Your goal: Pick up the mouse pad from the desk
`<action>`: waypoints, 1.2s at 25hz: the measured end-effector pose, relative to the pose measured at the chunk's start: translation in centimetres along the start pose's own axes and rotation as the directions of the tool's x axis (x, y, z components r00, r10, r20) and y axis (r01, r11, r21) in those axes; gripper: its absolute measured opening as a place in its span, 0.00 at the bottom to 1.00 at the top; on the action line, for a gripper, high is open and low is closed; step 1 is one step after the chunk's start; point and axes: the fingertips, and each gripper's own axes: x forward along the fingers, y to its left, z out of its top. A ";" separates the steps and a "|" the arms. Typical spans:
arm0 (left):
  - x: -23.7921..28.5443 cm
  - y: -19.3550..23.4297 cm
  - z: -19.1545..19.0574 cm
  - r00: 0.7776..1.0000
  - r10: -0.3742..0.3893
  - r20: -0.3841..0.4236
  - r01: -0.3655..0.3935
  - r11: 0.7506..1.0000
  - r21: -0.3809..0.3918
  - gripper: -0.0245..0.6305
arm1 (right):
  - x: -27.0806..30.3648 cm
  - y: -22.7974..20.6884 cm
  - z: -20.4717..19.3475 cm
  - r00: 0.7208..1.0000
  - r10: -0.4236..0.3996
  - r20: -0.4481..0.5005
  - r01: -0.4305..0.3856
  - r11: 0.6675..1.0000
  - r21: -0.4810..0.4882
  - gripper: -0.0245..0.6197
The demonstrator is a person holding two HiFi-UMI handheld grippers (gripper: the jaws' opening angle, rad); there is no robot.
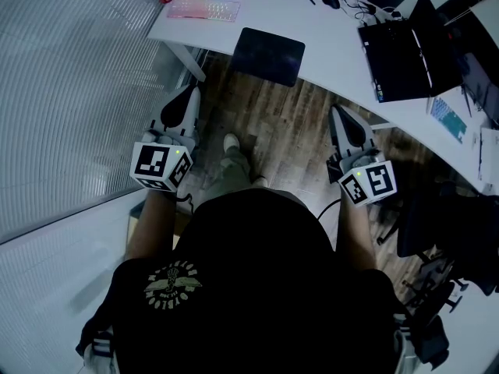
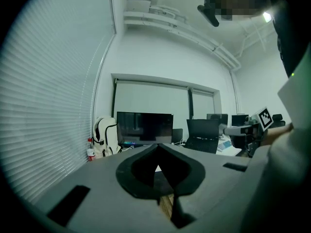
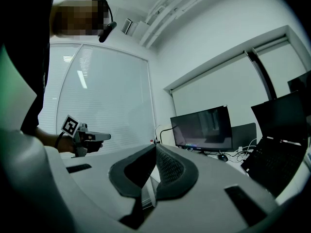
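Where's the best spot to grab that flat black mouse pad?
Probably its near edge: the mouse pad lies flat and thin, and that edge seems to stick out past the desk toward the person. Come in level from that side and pinch it.

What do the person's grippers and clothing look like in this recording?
The left gripper and right gripper are alike: pale grey tapered bodies with black pads, each carrying a white cube printed with black square markers. The person wears a black short-sleeved T-shirt with a pale round emblem.
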 end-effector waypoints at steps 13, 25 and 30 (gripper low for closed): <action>5.5 5.7 -0.1 1.000 -0.010 -0.013 0.009 1.000 -0.017 0.05 | 8.0 -1.6 -0.3 0.999 0.014 -0.029 -0.014 1.000 0.007 0.04; 12.3 10.4 1.3 0.998 -0.058 -0.032 0.057 0.998 -0.018 0.05 | 14.9 -4.7 1.0 0.999 -0.020 -0.042 0.021 1.000 0.010 0.04; 14.2 11.6 1.5 0.995 -0.091 -0.047 0.090 0.996 -0.020 0.05 | 16.7 -5.8 1.5 0.997 -0.056 -0.046 0.057 0.998 0.011 0.04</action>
